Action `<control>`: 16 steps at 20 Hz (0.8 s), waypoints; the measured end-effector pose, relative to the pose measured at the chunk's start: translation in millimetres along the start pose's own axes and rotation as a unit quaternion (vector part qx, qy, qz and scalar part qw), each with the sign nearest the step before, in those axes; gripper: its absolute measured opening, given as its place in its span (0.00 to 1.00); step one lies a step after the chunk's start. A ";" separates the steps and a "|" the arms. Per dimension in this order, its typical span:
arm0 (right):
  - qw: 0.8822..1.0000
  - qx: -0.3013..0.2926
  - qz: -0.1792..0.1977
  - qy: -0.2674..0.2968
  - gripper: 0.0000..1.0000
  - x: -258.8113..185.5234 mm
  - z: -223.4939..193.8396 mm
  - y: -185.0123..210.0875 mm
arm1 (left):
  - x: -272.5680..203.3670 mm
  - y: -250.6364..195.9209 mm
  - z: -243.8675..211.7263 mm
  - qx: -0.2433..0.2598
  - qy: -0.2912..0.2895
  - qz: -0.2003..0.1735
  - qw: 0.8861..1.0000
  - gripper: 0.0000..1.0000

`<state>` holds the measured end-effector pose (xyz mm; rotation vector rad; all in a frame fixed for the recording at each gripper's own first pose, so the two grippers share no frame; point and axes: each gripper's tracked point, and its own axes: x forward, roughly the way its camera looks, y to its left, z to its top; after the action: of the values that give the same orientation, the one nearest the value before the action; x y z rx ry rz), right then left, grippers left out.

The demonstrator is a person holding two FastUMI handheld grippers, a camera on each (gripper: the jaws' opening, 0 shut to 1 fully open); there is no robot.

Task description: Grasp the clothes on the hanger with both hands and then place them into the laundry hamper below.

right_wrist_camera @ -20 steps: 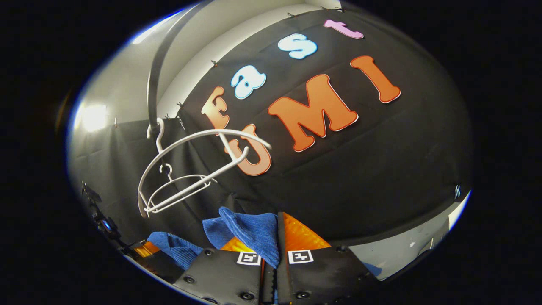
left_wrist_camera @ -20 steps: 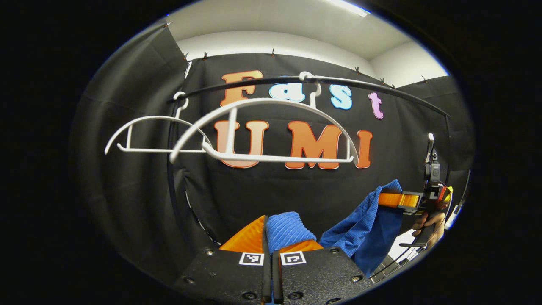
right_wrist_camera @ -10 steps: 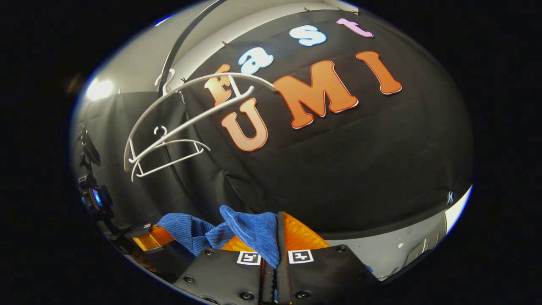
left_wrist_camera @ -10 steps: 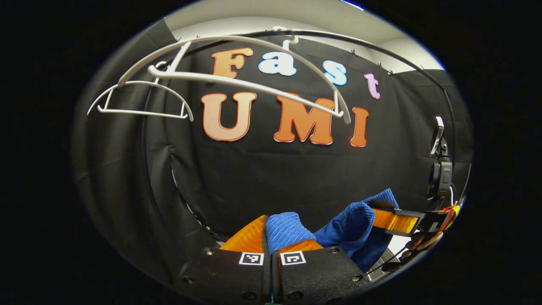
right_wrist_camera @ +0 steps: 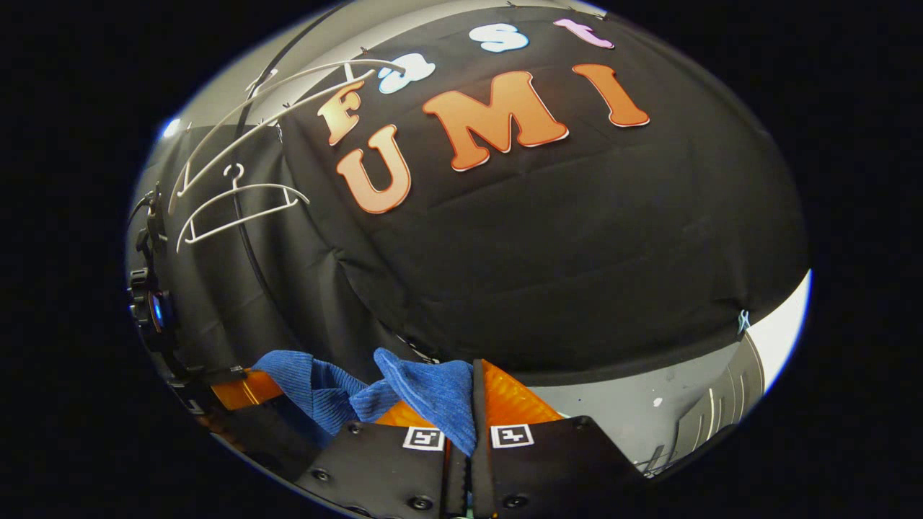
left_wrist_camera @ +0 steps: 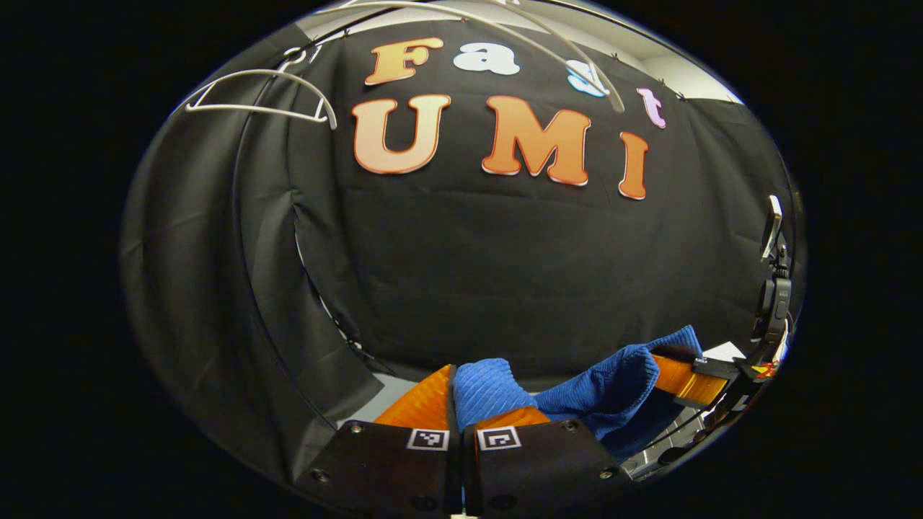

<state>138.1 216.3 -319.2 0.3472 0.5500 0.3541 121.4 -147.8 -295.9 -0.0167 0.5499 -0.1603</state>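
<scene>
Your left gripper pinches a fold of the blue ribbed knit garment between both fingers, and your right gripper clamps another fold of it. The cloth sags between the two, low in front of the black cloth wall. Two bare white plastic hangers hang on the dark curved rail well above.

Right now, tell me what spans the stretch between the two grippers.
In the left gripper view, the blue garment runs from the left gripper across to the right gripper, sagging between them. Nothing else lies there.
</scene>
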 end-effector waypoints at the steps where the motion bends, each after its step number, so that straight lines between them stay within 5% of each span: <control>1: 1.000 -0.002 -0.008 0.004 0.10 2.7 -10.4 -6.1 | 7.1 2.2 -18.2 -0.002 0.013 -0.001 1.000 0.01; 9: 0.995 -0.006 -0.073 0.062 0.10 21.0 -114.9 -58.8 | 41.8 10.0 -147.4 -0.029 0.122 0.014 0.992 0.01; 16: 0.981 0.016 -0.124 0.152 0.10 32.3 -223.7 -102.3 | 53.2 3.5 -281.4 -0.045 0.241 0.021 0.969 0.02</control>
<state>62.2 189.3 -553.9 0.2531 0.8900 0.1573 19.8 -145.0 -563.6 -0.0548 1.0424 -0.0960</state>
